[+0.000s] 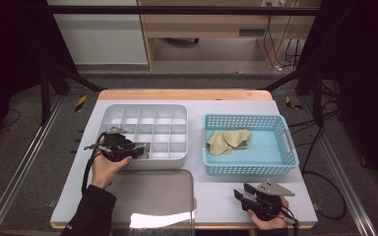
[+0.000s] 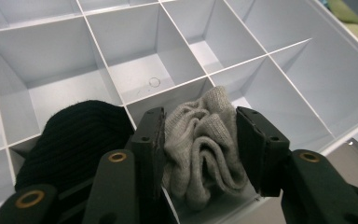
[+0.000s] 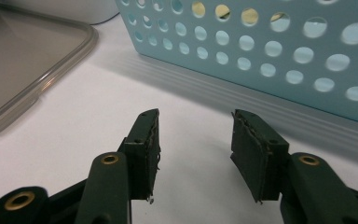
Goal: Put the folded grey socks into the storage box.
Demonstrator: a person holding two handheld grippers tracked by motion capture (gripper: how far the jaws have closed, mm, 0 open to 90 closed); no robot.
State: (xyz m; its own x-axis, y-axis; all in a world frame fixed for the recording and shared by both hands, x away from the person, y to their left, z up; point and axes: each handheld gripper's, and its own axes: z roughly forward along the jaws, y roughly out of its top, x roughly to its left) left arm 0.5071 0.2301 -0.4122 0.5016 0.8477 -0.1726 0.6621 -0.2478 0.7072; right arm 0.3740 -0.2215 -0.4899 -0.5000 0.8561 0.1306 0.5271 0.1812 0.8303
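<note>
1. In the left gripper view, a bunched grey sock is seen lying in a near-edge compartment of the white divided tray, between the jaws of the left gripper. The jaws stand apart; a gap shows on the right side, and the left pad seems just to brush the fabric, so the sock is judged released rather than gripped.
2. A black sock is seen in the neighbouring compartment, just beside the grey one, so two socks are taken as already sorted.
3. In the high view, the left gripper is seen at the near-left corner of the tray, whose other compartments look empty.
4. The right gripper is held over bare table in front of the blue basket; in the right gripper view its jaws are seen open with nothing between them.
5. Yellowish socks are left in the basket, well apart from both grippers; these are judged to be the remaining work.
6. A clear lid lies flat on the table between the two hands, just in front of the tray. The near basket wall stands between the right gripper and the socks, so a reach over it would be called for.
</note>
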